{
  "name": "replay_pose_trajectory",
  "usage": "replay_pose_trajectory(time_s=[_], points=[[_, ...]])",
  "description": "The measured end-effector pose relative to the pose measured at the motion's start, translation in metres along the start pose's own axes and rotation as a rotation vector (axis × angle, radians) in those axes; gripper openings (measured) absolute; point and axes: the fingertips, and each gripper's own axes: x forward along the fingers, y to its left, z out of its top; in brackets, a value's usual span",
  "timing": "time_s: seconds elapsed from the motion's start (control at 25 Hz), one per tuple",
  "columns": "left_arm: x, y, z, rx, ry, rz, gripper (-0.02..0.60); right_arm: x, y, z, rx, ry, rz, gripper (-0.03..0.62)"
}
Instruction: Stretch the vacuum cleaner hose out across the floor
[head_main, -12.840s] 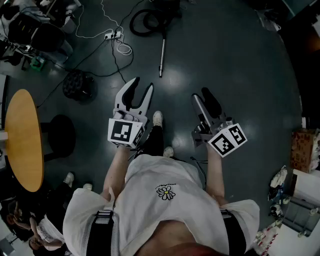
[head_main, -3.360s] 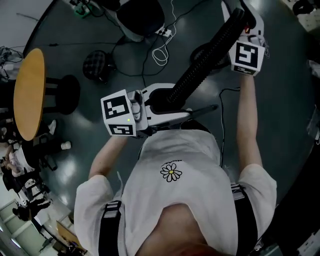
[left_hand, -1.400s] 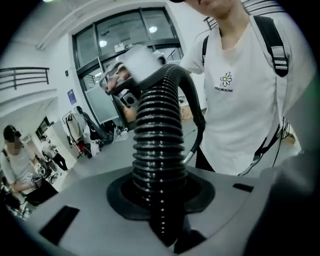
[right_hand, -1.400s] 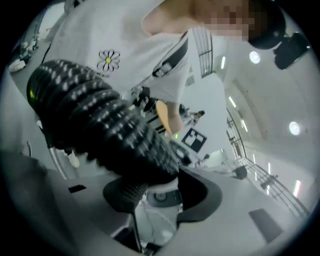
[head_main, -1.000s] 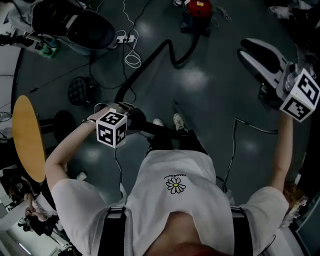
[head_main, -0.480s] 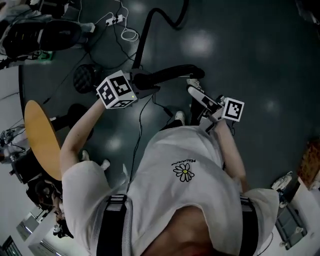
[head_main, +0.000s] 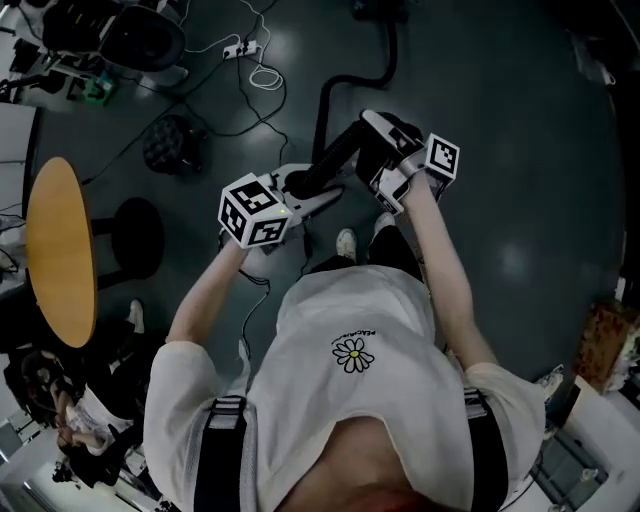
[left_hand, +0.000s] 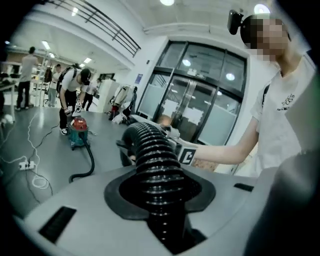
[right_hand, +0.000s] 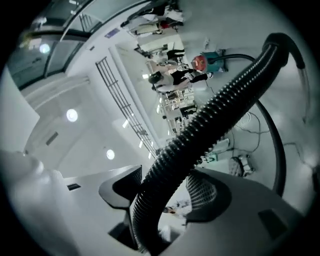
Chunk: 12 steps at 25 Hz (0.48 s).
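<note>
Black ribbed hose (left_hand: 152, 160): leaves the vacuum cleaner (left_hand: 77, 134), curves over the floor (head_main: 500, 150), then rises off it to pass through both grippers in front of the person's chest.
Jaws, left gripper (left_hand: 159, 186): clenched on the hose, with the dark pads closed around its ribs; from here the hose runs straight on toward the other gripper.
Jaws, right gripper (right_hand: 165, 192): released and spread wide, having just been opening; the hose lies between them, and a bright gap shows beside the meshed pad (right_hand: 205, 192).
Order along the hose: left gripper first, right gripper next and near it, then a bend (right_hand: 280, 42) where the hose turns down to the floor.
Marker cubes: one on each gripper, both facing up in the head view; the right one also shows past the hose in the left gripper view.
Position of the vacuum cleaner: a red-topped canister standing on the floor, well apart from the grippers.
Bystander (left_hand: 72, 92): stands bent over just beside the canister.
Floor: dark, glossy, with pale reflections of ceiling lights.
Surroundings: round wooden table (head_main: 60, 250) at the head view's left, a black stool (head_main: 135, 240) just beside it, and a power strip (head_main: 240, 50) with white cable farther off.
Backdrop in the left gripper view: glass doors (left_hand: 200, 100) behind the person's outstretched right arm.
</note>
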Motion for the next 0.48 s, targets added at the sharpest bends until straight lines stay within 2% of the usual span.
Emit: replay_pose_trajectory(time_s=[0.08, 0.16, 0.2, 0.28, 0.32, 0.4, 0.48], points=[[0.013, -0.027, 0.015, -0.113, -0.147, -0.011, 0.127, 0.021, 0.026, 0.002, -0.081, 0.061, -0.066, 0.262], [0.027, -0.062, 0.033, -0.171, -0.254, -0.083, 0.129, 0.044, 0.065, -0.026, -0.230, 0.237, -0.071, 0.262], [0.036, -0.087, 0.041, -0.150, -0.285, -0.146, 0.127, 0.056, 0.090, -0.057, -0.338, 0.389, -0.038, 0.262], [0.042, -0.137, 0.063, -0.036, -0.378, -0.247, 0.127, 0.066, 0.147, -0.135, -0.524, 0.702, 0.069, 0.262], [0.038, -0.157, 0.074, 0.034, -0.427, -0.274, 0.127, 0.061, 0.174, -0.163, -0.586, 0.795, 0.133, 0.262], [0.028, -0.187, 0.087, 0.161, -0.444, -0.314, 0.127, 0.041, 0.223, -0.184, -0.677, 0.839, 0.269, 0.262], [0.027, -0.214, 0.086, 0.245, -0.392, -0.362, 0.127, 0.010, 0.260, -0.186, -0.766, 0.830, 0.371, 0.262]])
